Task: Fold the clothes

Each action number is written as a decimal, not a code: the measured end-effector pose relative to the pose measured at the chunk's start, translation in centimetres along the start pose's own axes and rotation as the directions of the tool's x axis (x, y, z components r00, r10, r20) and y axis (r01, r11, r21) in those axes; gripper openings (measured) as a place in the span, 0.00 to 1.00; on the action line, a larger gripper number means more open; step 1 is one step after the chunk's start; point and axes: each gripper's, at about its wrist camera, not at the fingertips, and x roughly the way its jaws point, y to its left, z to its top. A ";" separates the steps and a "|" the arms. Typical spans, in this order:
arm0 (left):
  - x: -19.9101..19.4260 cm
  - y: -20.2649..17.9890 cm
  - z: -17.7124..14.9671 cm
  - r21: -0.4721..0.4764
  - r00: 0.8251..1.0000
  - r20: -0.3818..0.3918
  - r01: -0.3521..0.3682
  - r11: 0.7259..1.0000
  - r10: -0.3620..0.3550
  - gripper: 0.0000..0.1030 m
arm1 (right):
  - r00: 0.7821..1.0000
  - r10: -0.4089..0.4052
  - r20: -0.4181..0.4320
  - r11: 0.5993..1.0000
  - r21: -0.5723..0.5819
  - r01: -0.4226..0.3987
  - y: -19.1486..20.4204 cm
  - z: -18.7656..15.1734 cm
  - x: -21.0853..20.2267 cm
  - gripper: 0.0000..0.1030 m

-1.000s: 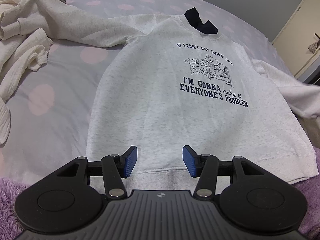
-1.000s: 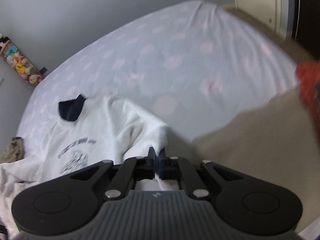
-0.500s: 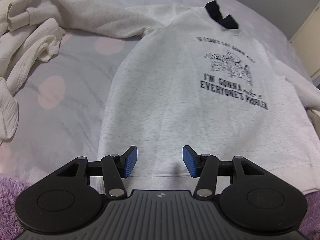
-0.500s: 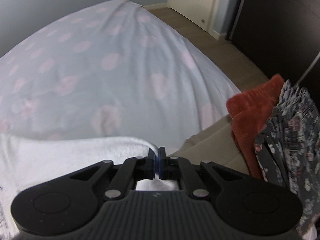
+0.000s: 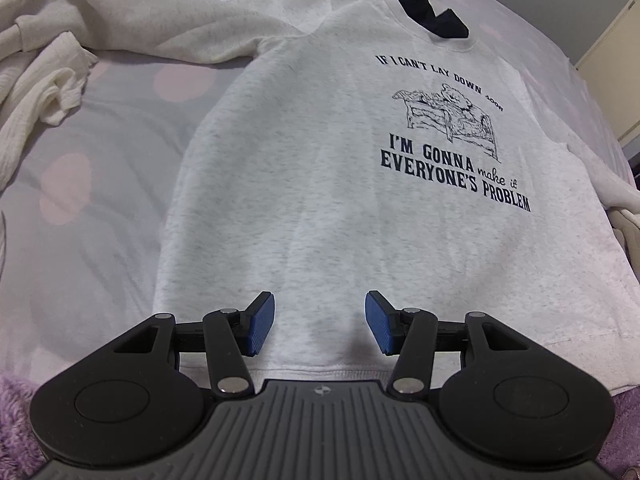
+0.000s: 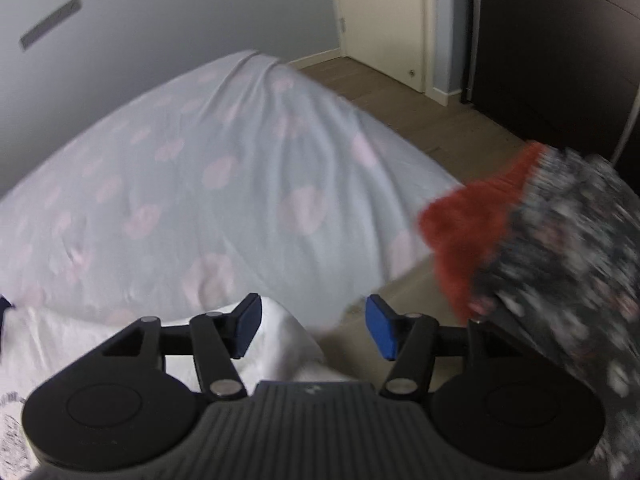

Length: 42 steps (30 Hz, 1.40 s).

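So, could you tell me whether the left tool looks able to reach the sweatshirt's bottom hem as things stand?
Probably yes: the left tool hangs open right over the hem of the sweatshirt, with nothing lying between them.

Sweatshirt (image 5: 320, 184) flat on bed (image 5: 100, 184), collar far, hem near, crumpled garment (image 5: 36, 92) to its left, folded stack (image 6: 560, 248) right of the bed

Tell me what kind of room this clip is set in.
Most likely a home bedroom: a bed with a pale pink-spotted sheet, a grey printed sweatshirt spread flat on it, and a cream door opening onto wood flooring.
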 end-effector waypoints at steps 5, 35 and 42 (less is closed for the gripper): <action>-0.1 -0.1 -0.4 0.005 1.000 0.006 0.021 1.000 -0.021 0.47 | 0.999 0.005 -0.033 0.991 0.137 0.000 -2.9 -3.4 -2.7 0.61; -2.5 0.1 -0.2 0.007 1.000 0.023 -0.013 1.000 0.013 0.47 | 0.985 -0.151 -0.078 0.957 0.237 0.165 -4.7 -1.7 2.5 0.12; -4.1 -0.1 -0.4 0.139 1.000 -0.025 0.020 0.990 -0.017 0.48 | 0.992 -0.124 -0.008 0.987 0.102 0.124 -4.2 -3.2 -2.2 0.25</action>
